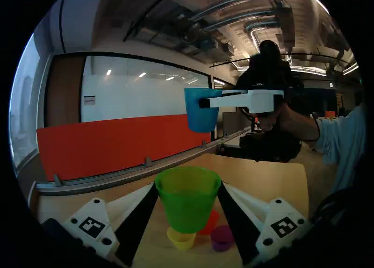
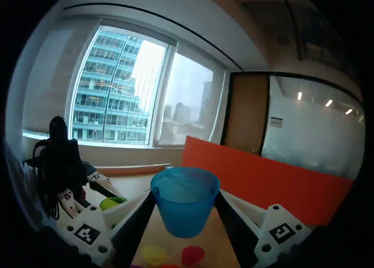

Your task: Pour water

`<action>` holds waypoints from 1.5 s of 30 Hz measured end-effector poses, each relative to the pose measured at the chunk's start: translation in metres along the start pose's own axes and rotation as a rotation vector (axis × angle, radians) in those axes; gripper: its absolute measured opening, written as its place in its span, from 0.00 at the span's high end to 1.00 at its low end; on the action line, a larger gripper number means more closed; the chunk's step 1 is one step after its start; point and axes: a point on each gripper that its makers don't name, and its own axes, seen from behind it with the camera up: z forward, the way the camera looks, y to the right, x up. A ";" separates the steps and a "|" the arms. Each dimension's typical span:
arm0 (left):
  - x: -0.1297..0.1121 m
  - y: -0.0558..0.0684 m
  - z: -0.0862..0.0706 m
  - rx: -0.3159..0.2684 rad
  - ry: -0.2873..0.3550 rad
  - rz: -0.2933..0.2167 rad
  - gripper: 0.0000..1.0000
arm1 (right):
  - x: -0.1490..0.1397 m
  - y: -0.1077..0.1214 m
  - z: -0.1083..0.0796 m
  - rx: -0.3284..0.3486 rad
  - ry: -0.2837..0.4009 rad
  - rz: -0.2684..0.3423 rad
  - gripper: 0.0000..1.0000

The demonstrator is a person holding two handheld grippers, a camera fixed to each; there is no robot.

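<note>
Left gripper view first, going across. The orange partition (image 1: 107, 144) runs along the far edge of the wooden table (image 1: 266, 172), over on the left. Dead centre, the left gripper (image 1: 188, 188) has its two fingers closed partway in on a green cup (image 1: 188, 207), one finger pressed on each side. The cup is upright and lifted above the table. Under it, three little cups sit close together on the table: a yellow cup (image 1: 181, 238), a red cup (image 1: 211, 220) mostly hidden behind the green one, and a purple cup (image 1: 222, 237). Higher up and a bit right of centre, well above the table's far edge, a blue cup (image 1: 198, 111) hangs upright. It's pinched by the right gripper (image 1: 208, 101), which comes in from the right. A hand (image 1: 280, 120) holds that gripper, with a pale sleeve (image 1: 346, 141) further right.

In the right gripper view, the left gripper shows side-on over the table's left end, with a bit of the green cup by its fingers. In the middle, the right gripper's fingers clamp the blue cup from both sides, spread just as wide as the cup, which is upright above the table. Can't tell if there's water in either cup. The partition is off to the right.
</note>
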 end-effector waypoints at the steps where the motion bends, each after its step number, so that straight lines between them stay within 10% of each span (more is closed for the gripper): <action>1: 0.000 -0.001 0.000 0.004 -0.001 0.002 0.13 | -0.001 0.001 -0.002 0.001 0.000 0.016 0.11; 45: -0.025 -0.052 -0.044 0.144 -0.091 0.040 0.13 | -0.078 0.044 -0.082 -0.085 -0.057 0.091 0.11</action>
